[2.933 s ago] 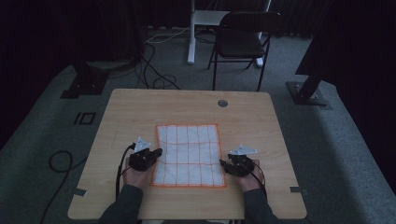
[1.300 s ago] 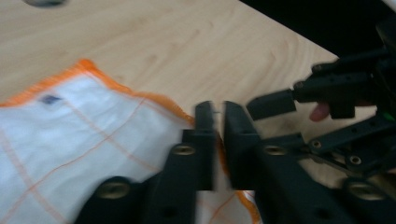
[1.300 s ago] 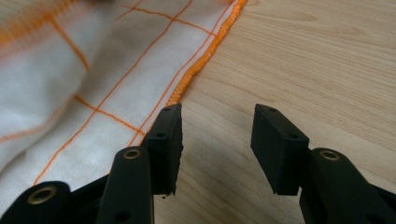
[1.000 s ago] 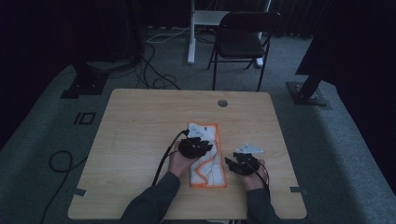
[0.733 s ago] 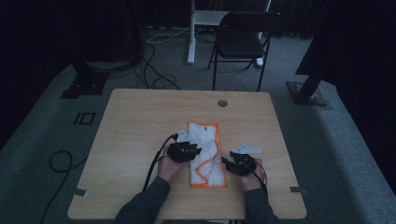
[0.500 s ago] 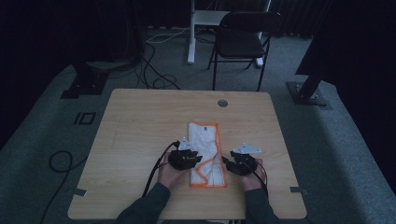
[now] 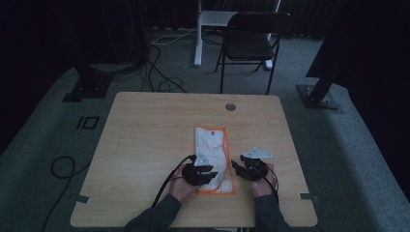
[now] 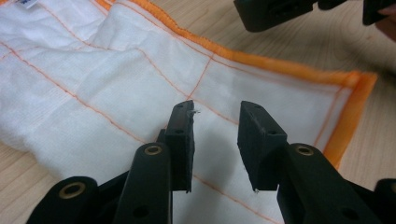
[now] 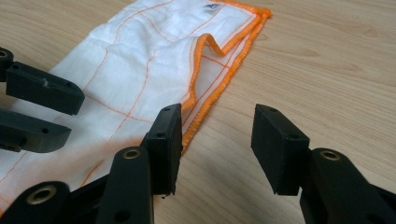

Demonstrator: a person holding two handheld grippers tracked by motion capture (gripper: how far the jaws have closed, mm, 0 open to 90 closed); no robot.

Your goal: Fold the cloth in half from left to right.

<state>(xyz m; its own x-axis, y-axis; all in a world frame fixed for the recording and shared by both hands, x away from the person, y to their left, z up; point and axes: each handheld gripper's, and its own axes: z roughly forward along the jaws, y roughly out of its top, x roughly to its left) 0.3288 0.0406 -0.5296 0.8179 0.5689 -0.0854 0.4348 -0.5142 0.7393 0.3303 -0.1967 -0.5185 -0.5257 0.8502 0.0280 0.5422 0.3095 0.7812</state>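
Note:
A white cloth [image 7: 211,152] with orange hem and grid lines lies folded into a narrow strip on the wooden table [image 7: 145,140]. In the high view my left gripper [image 7: 209,172] is over the strip's near end, jaws pointing right. The left gripper view has it [image 8: 217,116] open just above the cloth [image 8: 116,79], holding nothing. My right gripper [image 7: 237,168] stands just right of the strip's near end. In the right gripper view it [image 9: 217,121] is open over bare wood beside the orange hem [image 9: 212,88]. The left gripper's fingers [image 9: 42,93] reach in from the left there.
A round cable hole [image 7: 230,107] sits near the table's far edge. Beyond the table stand a black chair [image 7: 251,41] and a white post [image 7: 198,31]. Cables [image 7: 159,72] and stand bases [image 7: 316,96] lie on the grey floor.
The cloth, spread flat at first, now lies folded in half with its left side over the right. Since a second ago my left gripper has drawn back toward the strip's near end. The right gripper has stayed put.

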